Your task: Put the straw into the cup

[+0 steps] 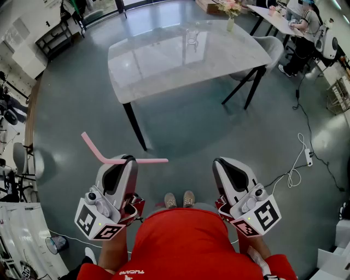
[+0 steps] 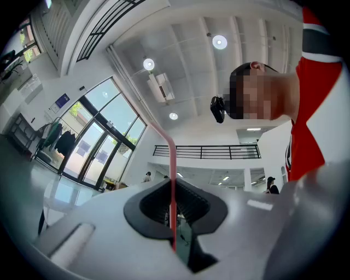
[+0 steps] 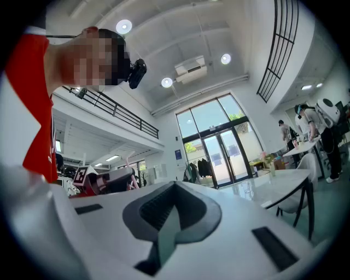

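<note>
A pink bendy straw (image 1: pixel 94 147) lies crosswise in my left gripper (image 1: pixel 129 159), whose jaws are shut on it; its bent end sticks up to the left and the straight end points right. In the left gripper view the straw (image 2: pixel 171 180) runs upright through the dark pads (image 2: pixel 191 205). My right gripper (image 1: pixel 220 162) is held level beside it, shut, with nothing in it. A clear glass cup (image 1: pixel 192 37) stands far ahead on the marble table (image 1: pixel 158 71). Both grippers are held close to the person's waist, well short of the table.
A vase of flowers (image 1: pixel 231 16) stands at the table's far right and a white chair (image 1: pixel 273 50) beside it. A cable and power strip (image 1: pixel 307 156) lie on the floor at right. People sit at another table (image 1: pixel 273 16) at the back right.
</note>
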A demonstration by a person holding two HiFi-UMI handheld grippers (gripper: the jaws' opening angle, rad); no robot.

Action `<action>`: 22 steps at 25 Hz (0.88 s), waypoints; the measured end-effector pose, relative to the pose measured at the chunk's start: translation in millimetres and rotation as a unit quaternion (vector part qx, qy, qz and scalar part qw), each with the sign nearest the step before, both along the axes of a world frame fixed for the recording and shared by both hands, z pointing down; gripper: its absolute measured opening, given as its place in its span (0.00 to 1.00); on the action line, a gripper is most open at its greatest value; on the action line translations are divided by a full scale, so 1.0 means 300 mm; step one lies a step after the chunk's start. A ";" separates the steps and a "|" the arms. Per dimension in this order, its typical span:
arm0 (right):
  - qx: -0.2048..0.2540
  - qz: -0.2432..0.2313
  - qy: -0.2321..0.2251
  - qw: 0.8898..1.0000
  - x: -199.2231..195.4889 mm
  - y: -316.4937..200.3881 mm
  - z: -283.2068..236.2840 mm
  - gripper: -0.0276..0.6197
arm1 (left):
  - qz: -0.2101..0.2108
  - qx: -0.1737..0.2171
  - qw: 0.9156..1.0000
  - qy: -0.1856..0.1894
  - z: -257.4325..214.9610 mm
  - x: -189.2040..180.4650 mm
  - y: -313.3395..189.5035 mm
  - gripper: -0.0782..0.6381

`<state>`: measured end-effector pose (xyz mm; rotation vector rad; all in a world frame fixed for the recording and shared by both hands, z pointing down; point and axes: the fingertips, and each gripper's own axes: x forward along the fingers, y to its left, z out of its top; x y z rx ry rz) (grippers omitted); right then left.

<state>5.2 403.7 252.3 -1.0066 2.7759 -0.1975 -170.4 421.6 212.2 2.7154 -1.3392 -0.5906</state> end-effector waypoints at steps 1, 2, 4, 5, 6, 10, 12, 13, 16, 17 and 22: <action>0.000 0.001 0.000 1.000 0.001 -0.002 0.003 0.05 | -0.001 0.000 1.000 0.000 0.003 -0.001 -0.001 0.15; 0.000 0.002 0.000 1.000 0.002 -0.004 0.005 0.05 | -0.002 0.000 1.000 0.000 0.007 -0.003 -0.002 0.15; -0.001 0.001 -0.002 1.000 0.003 -0.006 0.011 0.05 | -0.002 0.000 1.000 0.000 0.012 -0.004 -0.003 0.15; -0.002 -0.001 -0.005 1.000 0.002 -0.006 0.013 0.05 | -0.003 0.001 1.000 0.001 0.014 -0.005 -0.003 0.15; -0.005 -0.003 -0.008 1.000 0.002 -0.005 0.015 0.05 | -0.002 0.002 1.000 0.001 0.014 -0.005 -0.003 0.15; -0.006 0.000 -0.012 1.000 0.005 -0.015 0.008 0.05 | 0.001 0.005 1.000 0.001 0.000 -0.005 -0.012 0.15; -0.005 0.001 -0.011 1.000 0.011 -0.020 0.007 0.05 | 0.003 0.005 1.000 0.001 -0.002 0.000 -0.020 0.15; -0.005 0.001 -0.011 1.000 0.014 -0.020 0.008 0.05 | 0.004 0.005 1.000 0.001 -0.001 0.002 -0.022 0.15; -0.002 0.003 -0.010 1.000 0.026 -0.022 0.004 0.05 | 0.007 0.006 1.000 0.001 -0.002 0.012 -0.027 0.15; -0.001 0.004 -0.009 1.000 0.032 -0.024 0.003 0.05 | 0.007 0.007 1.000 0.002 -0.003 0.015 -0.029 0.15; 0.001 0.012 -0.008 1.000 0.084 -0.056 0.005 0.05 | 0.004 0.009 1.000 0.004 0.001 0.046 -0.064 0.15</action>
